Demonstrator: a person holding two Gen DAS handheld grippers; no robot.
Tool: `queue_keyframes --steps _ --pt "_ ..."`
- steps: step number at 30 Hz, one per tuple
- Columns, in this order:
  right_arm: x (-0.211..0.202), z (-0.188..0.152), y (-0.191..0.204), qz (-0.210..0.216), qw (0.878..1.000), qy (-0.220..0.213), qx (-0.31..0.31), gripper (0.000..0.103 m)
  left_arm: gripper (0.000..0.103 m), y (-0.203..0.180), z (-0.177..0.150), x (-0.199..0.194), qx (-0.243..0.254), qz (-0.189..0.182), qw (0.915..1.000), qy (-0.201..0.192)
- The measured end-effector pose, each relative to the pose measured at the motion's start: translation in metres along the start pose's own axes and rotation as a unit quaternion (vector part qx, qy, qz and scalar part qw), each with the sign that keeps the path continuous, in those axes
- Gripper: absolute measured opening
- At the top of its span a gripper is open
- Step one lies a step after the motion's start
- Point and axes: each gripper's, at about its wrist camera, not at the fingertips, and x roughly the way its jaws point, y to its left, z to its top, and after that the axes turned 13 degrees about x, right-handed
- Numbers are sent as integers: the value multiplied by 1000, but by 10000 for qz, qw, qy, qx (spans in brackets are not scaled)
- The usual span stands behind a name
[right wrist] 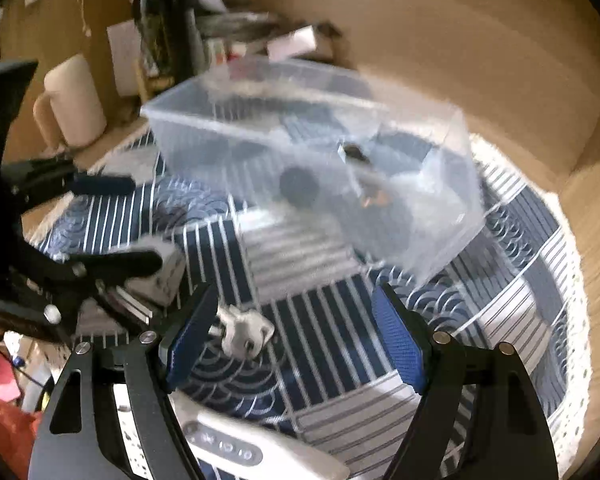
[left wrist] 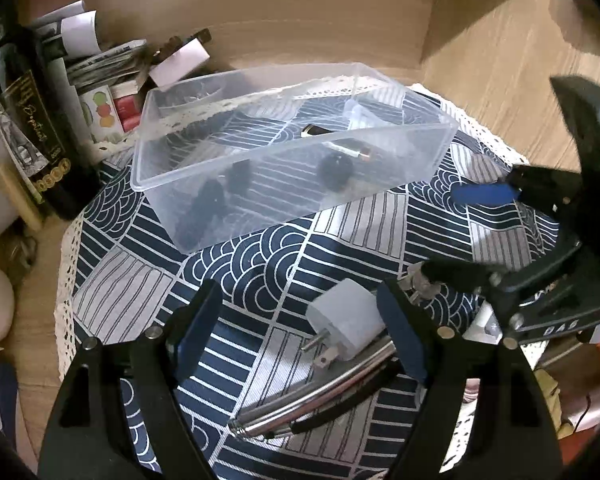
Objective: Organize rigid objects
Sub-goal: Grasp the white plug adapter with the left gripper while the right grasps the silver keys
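A clear plastic box stands on the patterned cloth and holds several small dark items and a battery. My left gripper is open, with a white plug adapter and a metal handle tool lying between its fingers. My right gripper is open over the cloth, a small grey metal piece close to its left finger. The right gripper also shows at the right of the left wrist view. The left gripper shows at the left of the right wrist view.
A dark wine bottle, stacked papers and small boxes crowd the back left. A white remote-like device lies under the right gripper. A cream cylinder stands behind. The lace-edged cloth covers a round wooden table.
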Motion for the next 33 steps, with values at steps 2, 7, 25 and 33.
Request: queue_keyframes --steps 2,7,25,33 --pt "5 -5 -1 33 9999 158 -33 77 80 -1 -1 0 -6 -31 10000 -1" --pt "17 -16 -3 -108 9991 349 -207 75 80 1 -1 -1 -66 -38 10000 -22" --pt "12 6 -31 3 9987 155 478 59 58 -10 -8 28 -51 -365 9987 342" --pt "34 0 -5 74 9985 546 -9 71 45 -4 -9 22 -184 -325 9992 158"
